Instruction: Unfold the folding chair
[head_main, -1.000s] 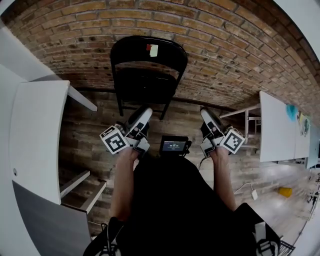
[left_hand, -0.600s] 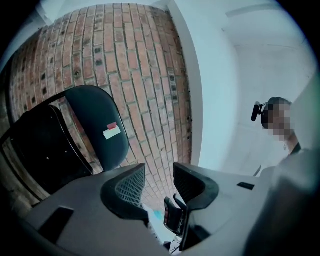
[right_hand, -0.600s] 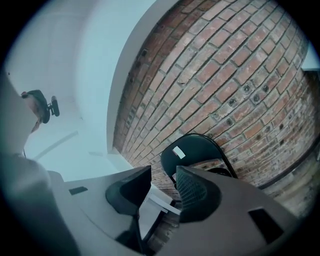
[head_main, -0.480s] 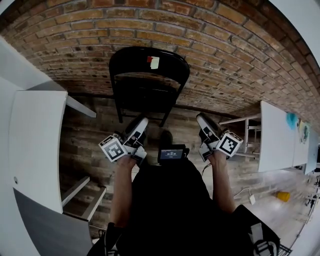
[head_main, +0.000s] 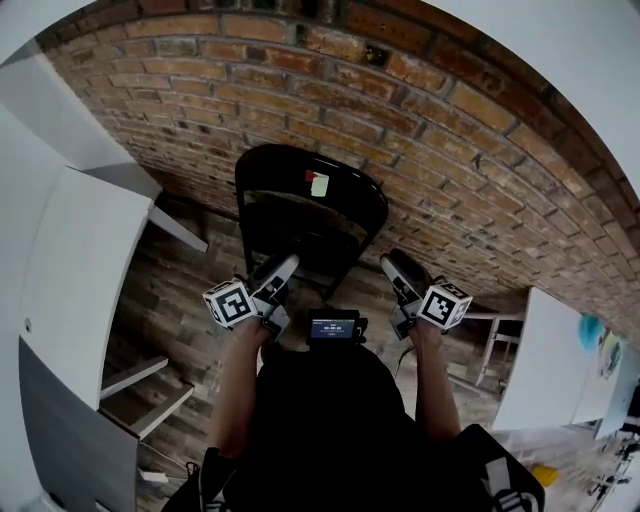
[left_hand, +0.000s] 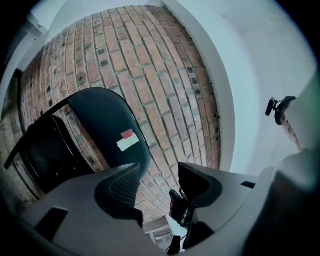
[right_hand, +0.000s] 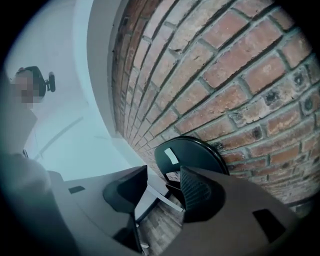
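A black folding chair (head_main: 310, 215) stands folded against the brick wall, with a small red and white label on its backrest. In the head view my left gripper (head_main: 285, 266) is in front of the chair's lower left side. My right gripper (head_main: 392, 266) is off the chair's lower right side. Neither touches it. Both pairs of jaws are opening and hold nothing. In the left gripper view the chair (left_hand: 100, 125) lies left of my open left gripper (left_hand: 159, 185). The right gripper view shows the chair's (right_hand: 192, 155) rounded back just beyond my open right gripper (right_hand: 162, 192).
The brick wall (head_main: 450, 150) rises behind the chair above a wooden plank floor (head_main: 180, 290). White tables stand at the left (head_main: 70, 260) and the right (head_main: 530, 360). A small device with a lit screen (head_main: 333, 328) hangs at the person's chest, between the arms.
Both grippers have come closer to the chair's lower part. The head view now takes in more of the wall, and the chair sits lower in the picture.
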